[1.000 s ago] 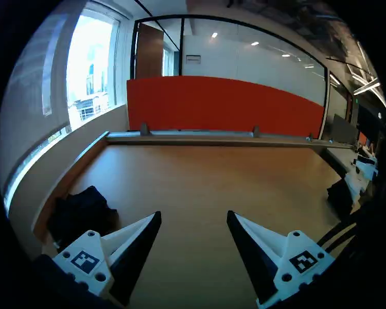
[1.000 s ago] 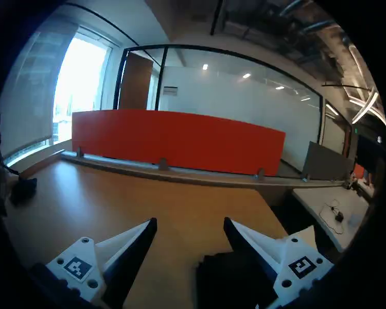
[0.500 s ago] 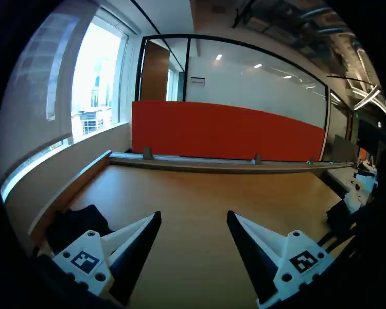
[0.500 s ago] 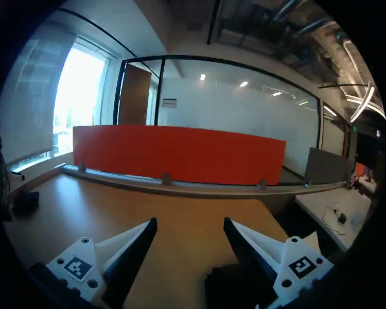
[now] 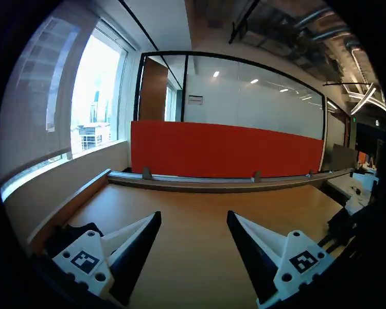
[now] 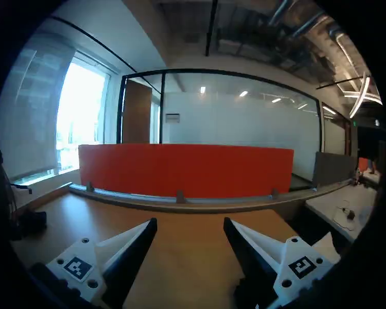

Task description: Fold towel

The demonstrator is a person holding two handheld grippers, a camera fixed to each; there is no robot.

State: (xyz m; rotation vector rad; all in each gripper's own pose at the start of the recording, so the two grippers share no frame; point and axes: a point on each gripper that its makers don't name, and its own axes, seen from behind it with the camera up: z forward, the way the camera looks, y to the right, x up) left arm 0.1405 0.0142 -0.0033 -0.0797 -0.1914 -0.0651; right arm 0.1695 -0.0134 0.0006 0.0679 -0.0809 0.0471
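Observation:
My left gripper (image 5: 193,213) is open over a bare wooden table (image 5: 193,247), nothing between its fingers. A dark crumpled towel (image 5: 69,233) lies at the table's left edge, partly hidden behind my left finger. Another dark cloth (image 5: 341,222) sits at the table's right edge. My right gripper (image 6: 189,220) is also open and empty. A sliver of dark towel (image 6: 243,289) shows low down beside its right finger. A dark bundle (image 6: 32,220) rests far left on the table.
An orange partition (image 5: 224,154) with a grey rail stands along the table's far edge. A window wall and ledge (image 5: 54,180) run along the left. A white desk (image 6: 347,206) with cables stands to the right, across a gap.
Both views have tilted upward. The table and the dark cloths have slid lower in each picture and more ceiling shows. Both grippers stay open.

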